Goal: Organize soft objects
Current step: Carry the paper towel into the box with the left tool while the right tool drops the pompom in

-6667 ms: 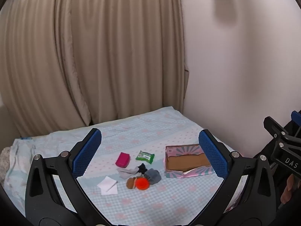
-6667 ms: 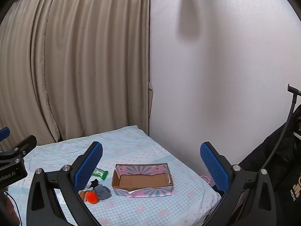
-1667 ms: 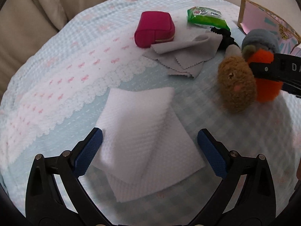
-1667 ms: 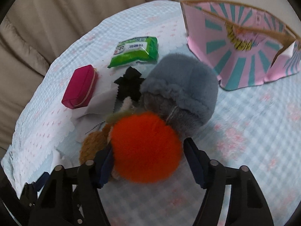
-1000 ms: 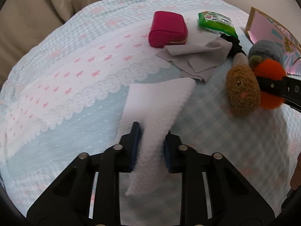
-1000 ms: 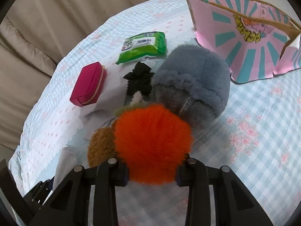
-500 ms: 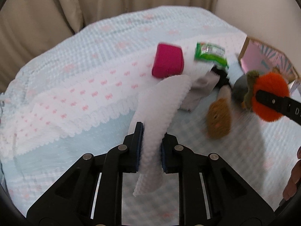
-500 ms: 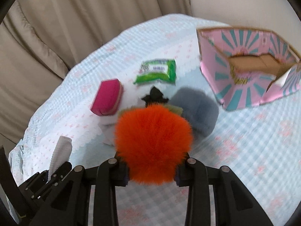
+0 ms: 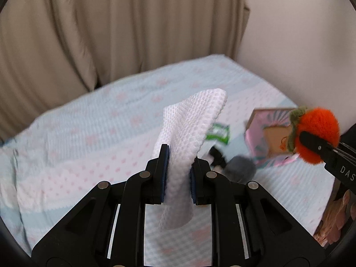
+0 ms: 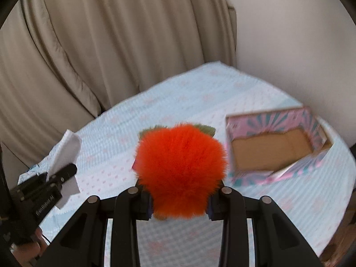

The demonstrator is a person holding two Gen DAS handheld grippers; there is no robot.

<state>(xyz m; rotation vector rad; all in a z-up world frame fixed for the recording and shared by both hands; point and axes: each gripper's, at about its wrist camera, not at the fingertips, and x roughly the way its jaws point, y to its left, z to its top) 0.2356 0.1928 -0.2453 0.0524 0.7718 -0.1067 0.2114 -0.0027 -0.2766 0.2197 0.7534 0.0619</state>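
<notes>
One grey pompom (image 9: 241, 166), left view only

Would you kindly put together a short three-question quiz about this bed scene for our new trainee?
1. True or false: the pink box already has something soft inside it.
2. Which gripper is clamped on the white cloth? A) left gripper B) right gripper C) neither
3. Fill in: the right gripper holds a fluffy ____ toy with a green top.

Key:
1. False; only its bare cardboard floor shows.
2. A
3. orange
</notes>
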